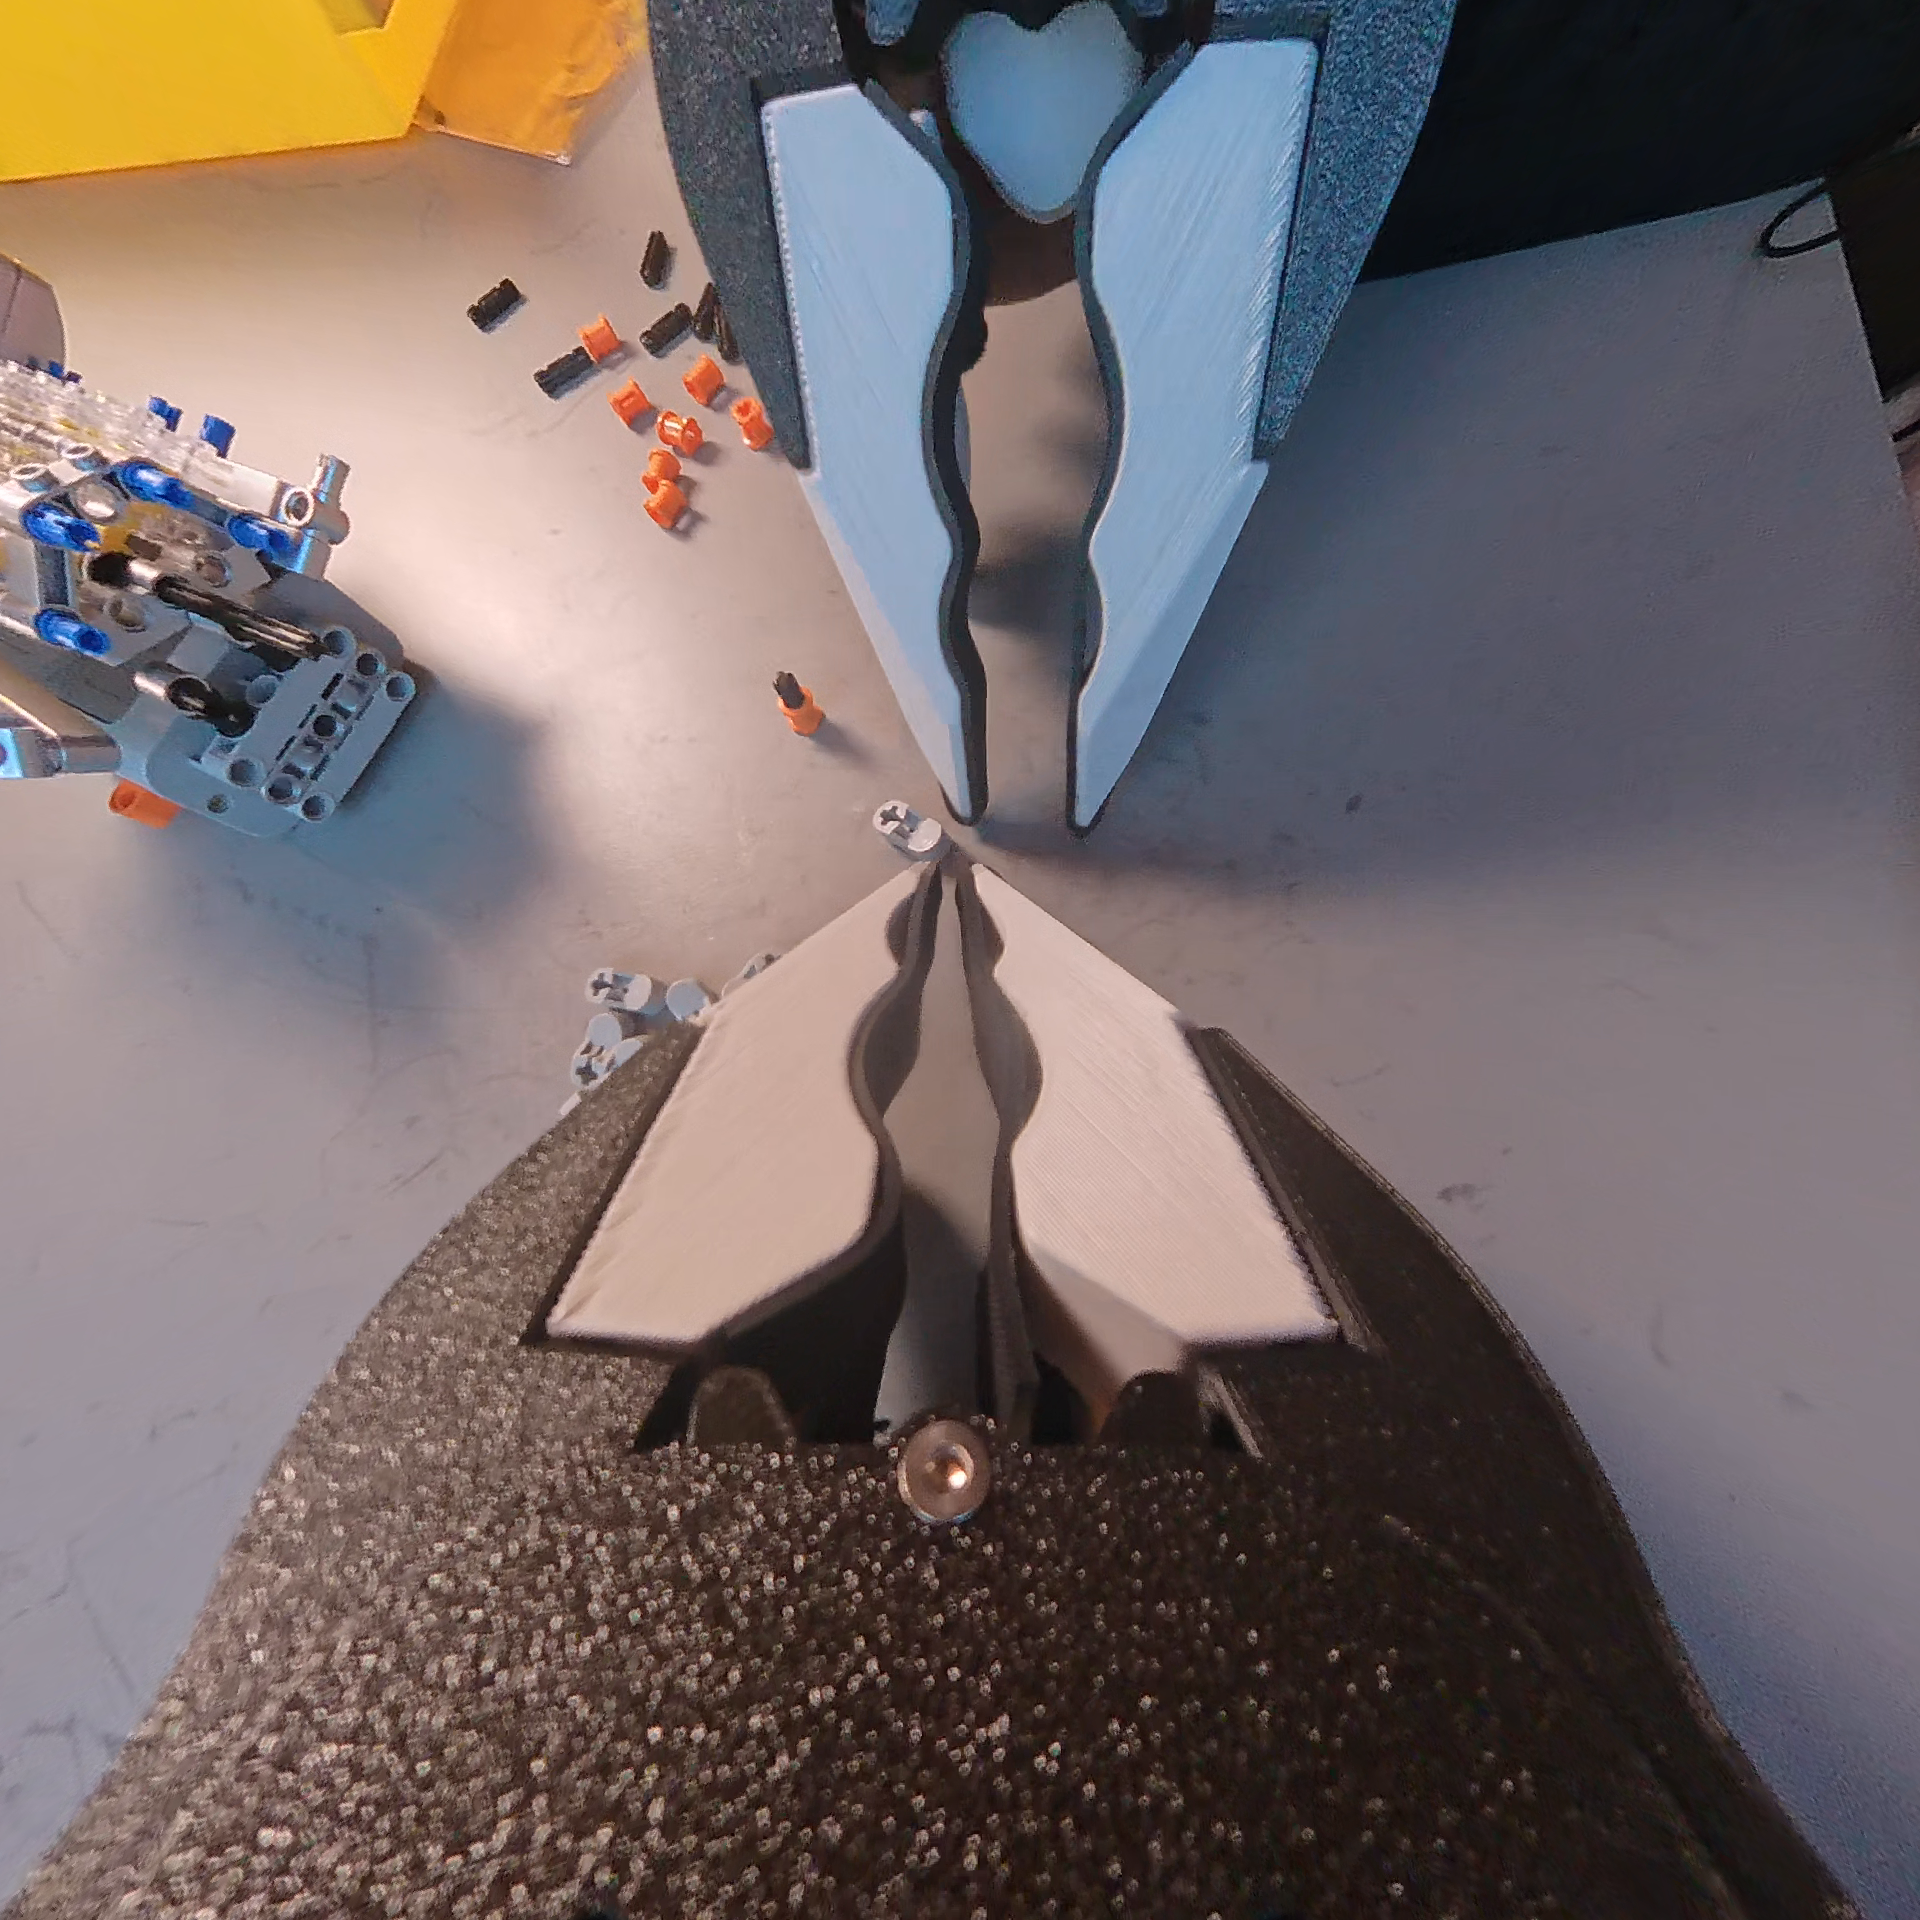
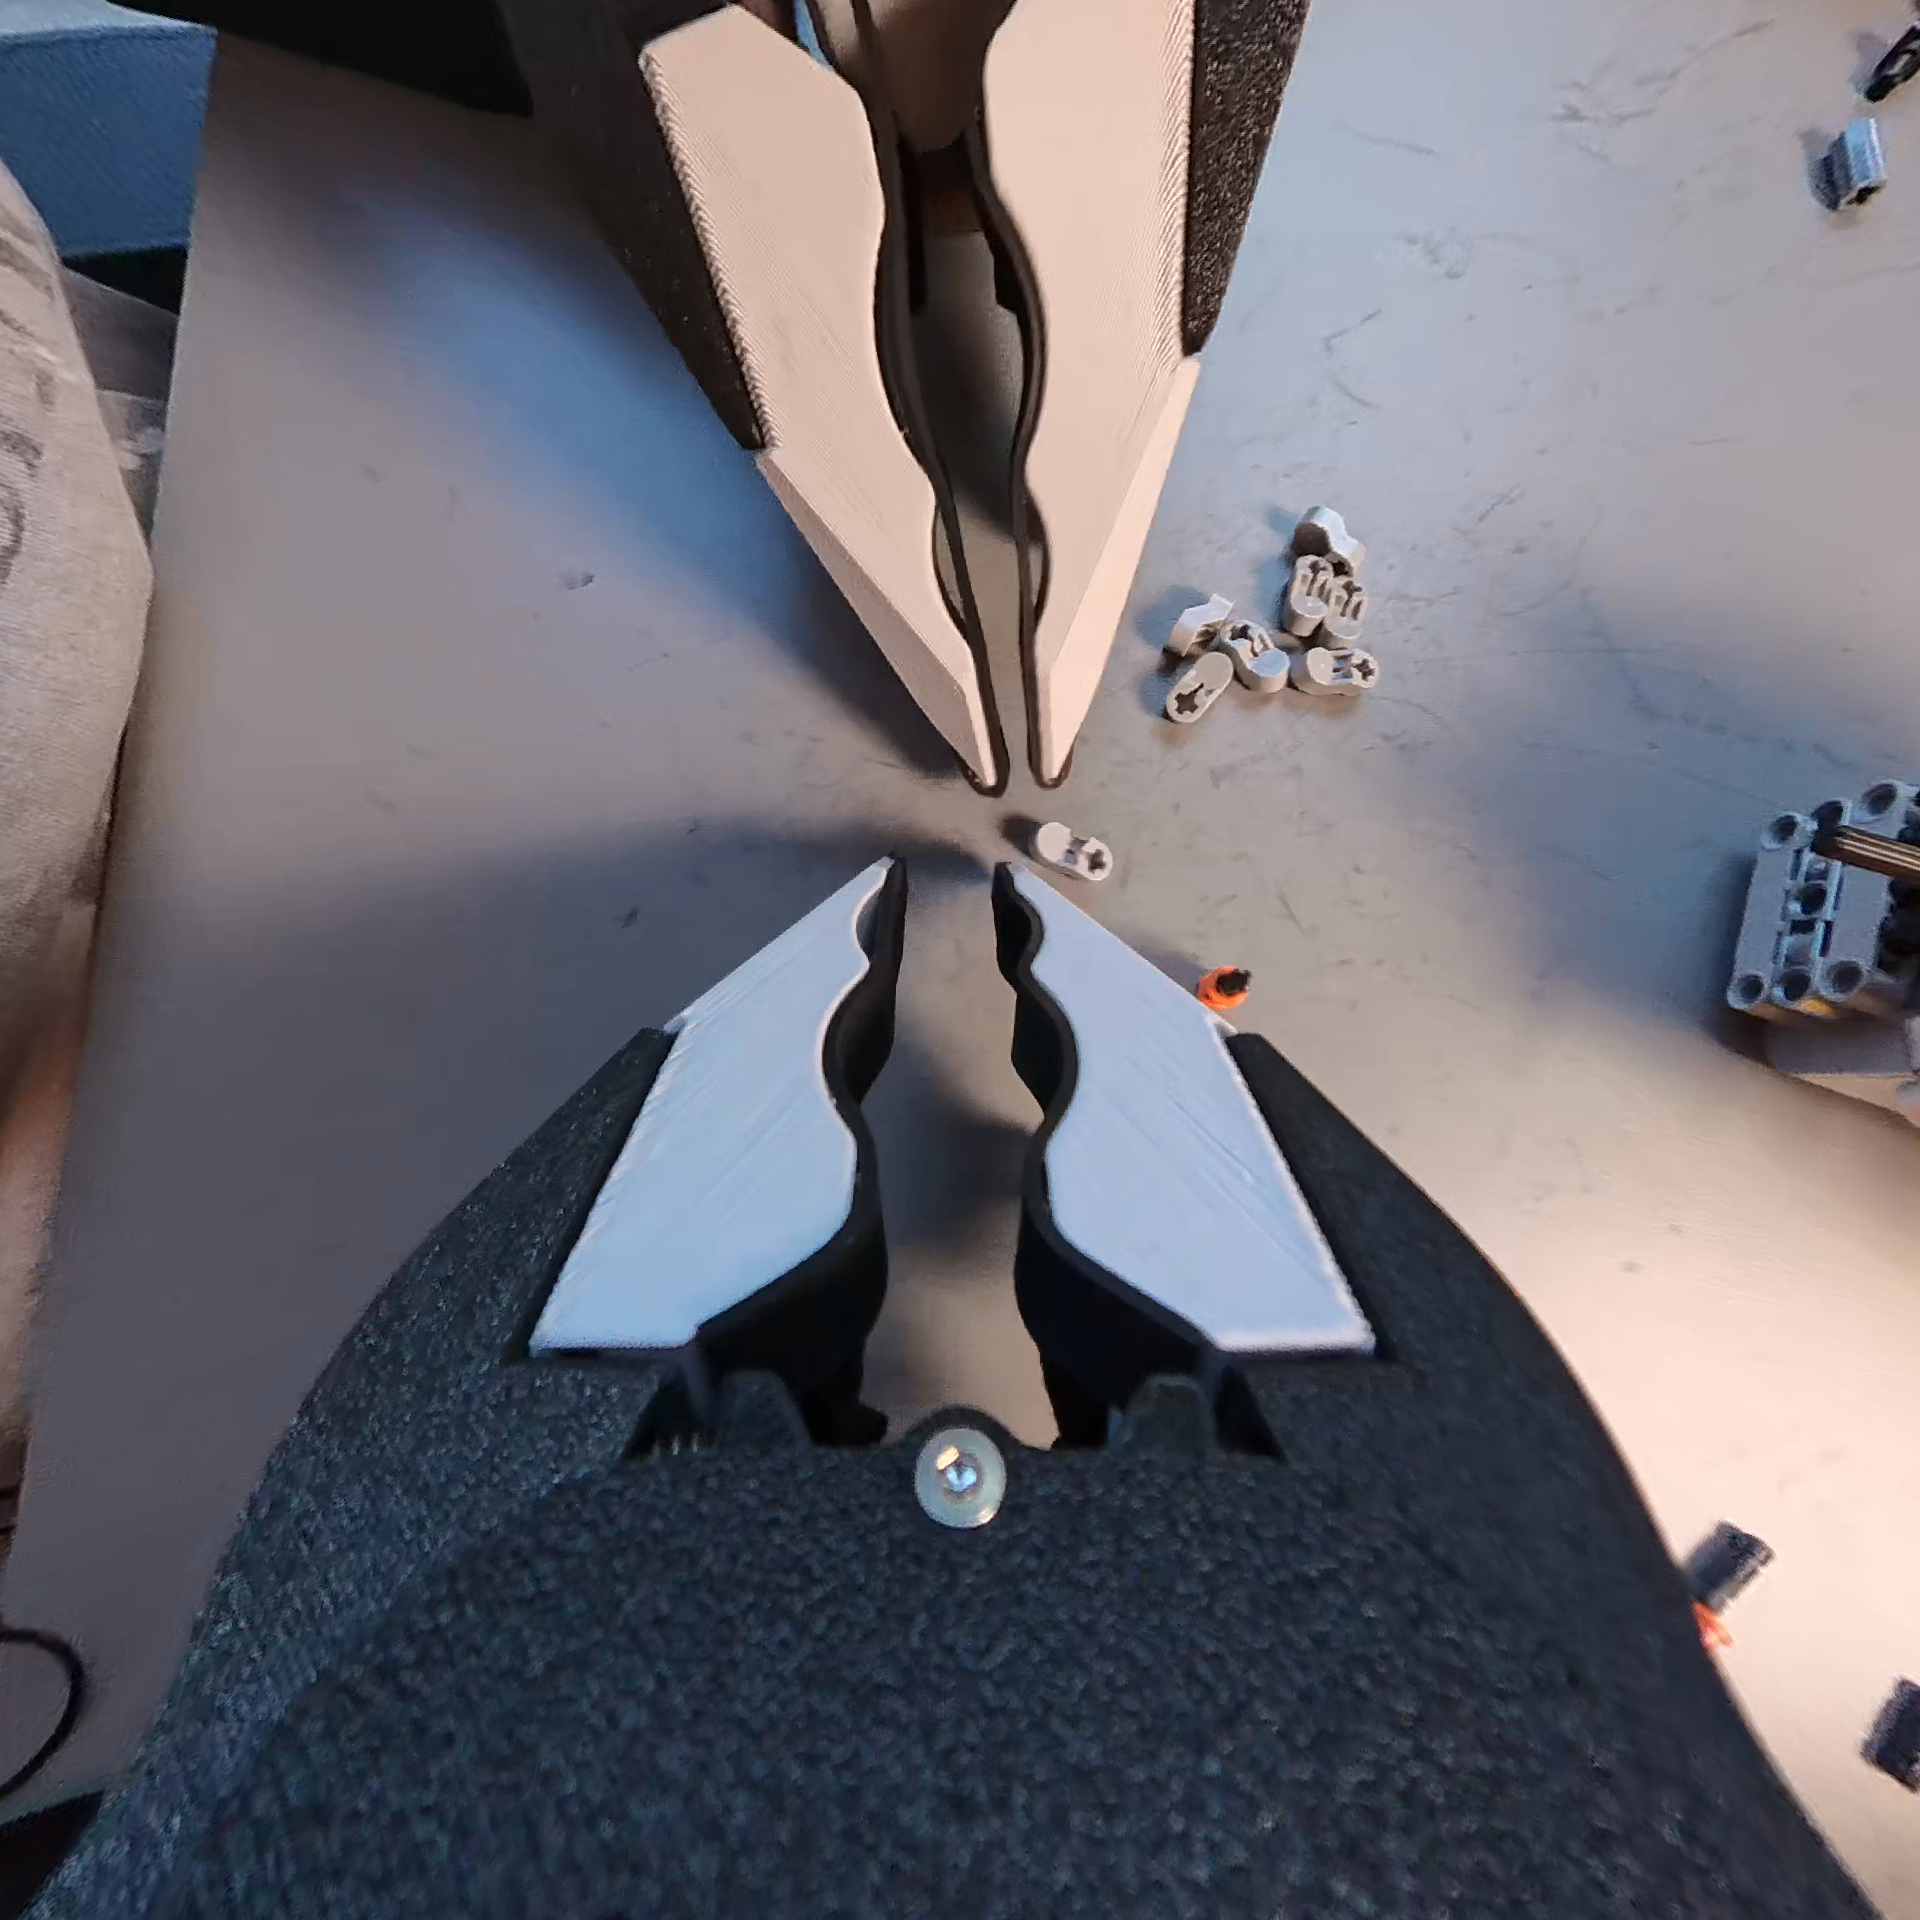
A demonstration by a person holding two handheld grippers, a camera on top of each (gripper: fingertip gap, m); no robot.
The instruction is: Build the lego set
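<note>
Fingers (image 1: 1164, 1101) above scuffed grey tabletop (image 1: 1507, 831)

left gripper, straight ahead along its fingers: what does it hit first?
Probably the small grey connector piece lying just past the left gripper tips; beyond it, the right gripper. Depth is unclear, so it may pass beside the piece.

a small connector (image 2: 1074, 850) lies on the table (image 2: 1558, 416), between both grippers' tips.

I see warm, uneven light pooling on table (image 1: 1455, 727); soft claw shadows fan outward. Strong fisheye stretch at edges. My right view slightly motion-blurred; left view sharper.
</note>
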